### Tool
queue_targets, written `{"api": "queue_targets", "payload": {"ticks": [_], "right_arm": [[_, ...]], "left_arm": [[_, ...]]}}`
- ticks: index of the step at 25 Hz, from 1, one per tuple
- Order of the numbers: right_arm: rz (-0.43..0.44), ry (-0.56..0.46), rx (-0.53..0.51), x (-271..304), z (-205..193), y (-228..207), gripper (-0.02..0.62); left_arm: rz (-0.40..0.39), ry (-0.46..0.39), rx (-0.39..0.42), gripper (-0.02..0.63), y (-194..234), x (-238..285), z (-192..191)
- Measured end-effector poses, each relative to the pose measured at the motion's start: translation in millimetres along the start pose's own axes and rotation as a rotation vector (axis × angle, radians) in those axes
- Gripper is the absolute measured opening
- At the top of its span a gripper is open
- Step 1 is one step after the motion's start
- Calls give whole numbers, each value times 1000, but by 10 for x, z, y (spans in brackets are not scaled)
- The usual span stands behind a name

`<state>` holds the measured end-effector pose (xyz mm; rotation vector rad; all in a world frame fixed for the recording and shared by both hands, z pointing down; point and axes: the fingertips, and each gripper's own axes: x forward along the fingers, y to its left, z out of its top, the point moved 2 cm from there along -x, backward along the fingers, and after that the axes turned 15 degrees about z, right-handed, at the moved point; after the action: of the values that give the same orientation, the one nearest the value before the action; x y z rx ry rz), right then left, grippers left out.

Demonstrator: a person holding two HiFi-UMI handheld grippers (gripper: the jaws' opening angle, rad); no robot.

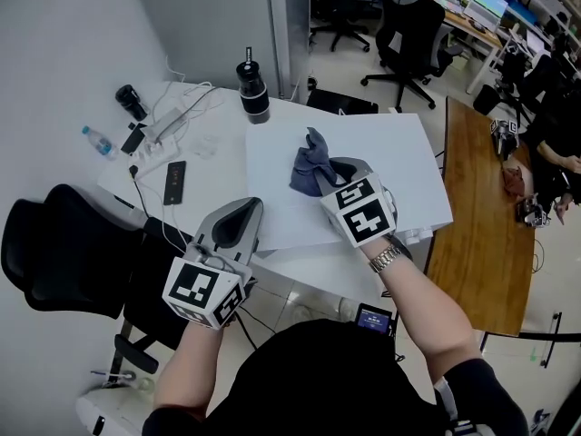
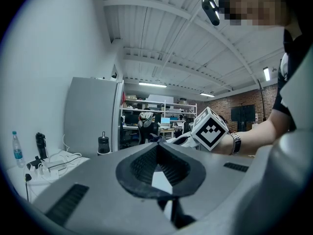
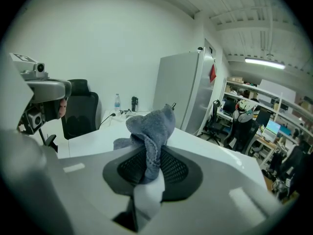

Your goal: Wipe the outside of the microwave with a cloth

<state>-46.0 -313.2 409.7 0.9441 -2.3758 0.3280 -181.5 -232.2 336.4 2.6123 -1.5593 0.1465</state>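
The microwave shows as a white box with a flat top (image 1: pixel 381 162) in the middle of the head view. A crumpled blue-grey cloth (image 1: pixel 311 163) rests on that top, and my right gripper (image 1: pixel 322 178) is shut on it. In the right gripper view the cloth (image 3: pixel 149 126) bunches up out of the right gripper (image 3: pixel 149 163), with the white top (image 3: pixel 210 151) beyond it. My left gripper (image 1: pixel 238 216) hangs at the microwave's near left corner, shut with nothing in it. In its own view the left gripper (image 2: pixel 157 148) has its pads together, and my right gripper's marker cube (image 2: pixel 210 129) shows ahead.
Left of the microwave the white table (image 1: pixel 213 121) carries a black bottle (image 1: pixel 253 91), a water bottle (image 1: pixel 96 140), a power strip with cables (image 1: pixel 163 125) and a phone (image 1: pixel 174 182). A black chair (image 1: pixel 64 252) stands near left, a wooden table (image 1: pixel 481 207) right. A grey fridge (image 3: pixel 188 89) stands behind.
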Motion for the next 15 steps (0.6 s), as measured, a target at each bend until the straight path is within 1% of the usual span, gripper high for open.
{"api": "queue_targets", "payload": {"ticks": [5,15], "right_arm": [[-21,-2,19,-203,-149,-210,72],[-58,-23,70,-767,-509,-689,74]], "left_arm": [[-13,2,18,5,-188,94,15],[-20,23,40,5,-787,260,82]]}}
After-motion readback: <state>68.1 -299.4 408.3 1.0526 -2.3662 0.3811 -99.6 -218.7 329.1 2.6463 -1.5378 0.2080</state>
